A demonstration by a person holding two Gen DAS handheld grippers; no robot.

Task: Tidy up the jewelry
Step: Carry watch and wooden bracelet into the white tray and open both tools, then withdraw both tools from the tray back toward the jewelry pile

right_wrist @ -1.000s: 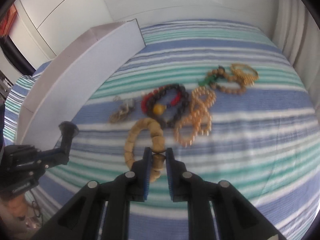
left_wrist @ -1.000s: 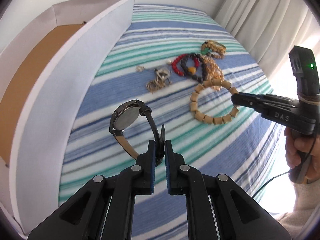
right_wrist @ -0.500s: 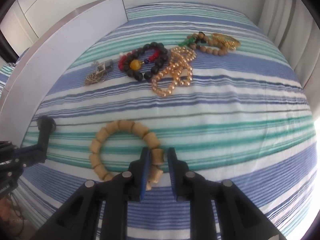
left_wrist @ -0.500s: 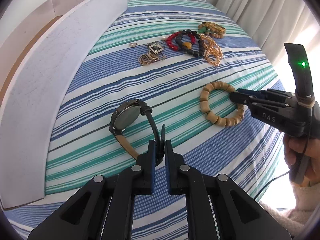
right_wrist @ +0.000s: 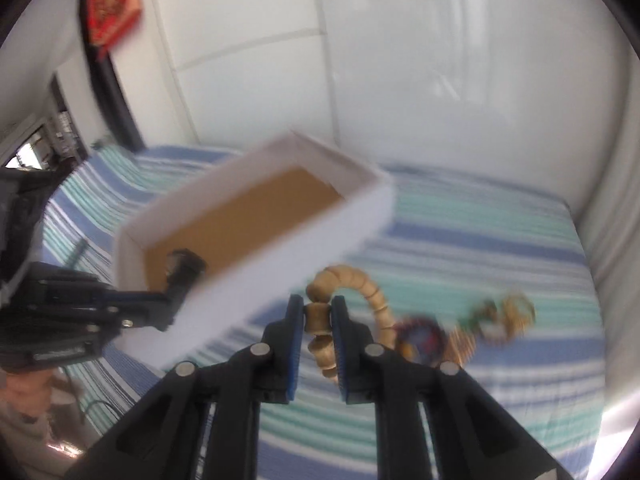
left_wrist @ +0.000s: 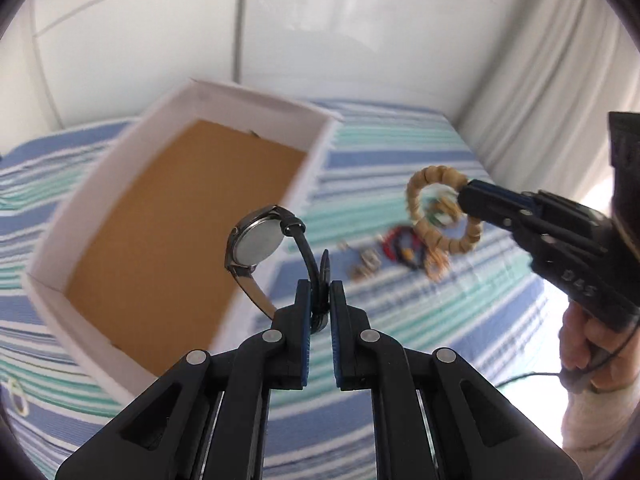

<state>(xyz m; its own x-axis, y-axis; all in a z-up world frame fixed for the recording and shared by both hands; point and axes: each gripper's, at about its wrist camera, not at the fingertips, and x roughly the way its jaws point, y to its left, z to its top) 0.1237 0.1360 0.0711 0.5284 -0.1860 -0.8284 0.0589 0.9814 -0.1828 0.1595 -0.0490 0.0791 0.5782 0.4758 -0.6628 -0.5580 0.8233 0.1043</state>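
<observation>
Tilting downward, left tongs [left_wrist: 320,292] grip the watch [left_wrist: 256,242] strap; right tongs [right_wrist: 319,312] pinch the bead bracelet [right_wrist: 352,280].

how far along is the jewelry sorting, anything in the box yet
Nothing shows in the white box yet; the visible part of its brown floor is bare. In hand: the left gripper is shut on the watch strap, the right gripper on the wooden bead bracelet, both lifted off the bedspread. Left: dropping those two in, then the blurred pile of beads and chains on the bed.
</observation>
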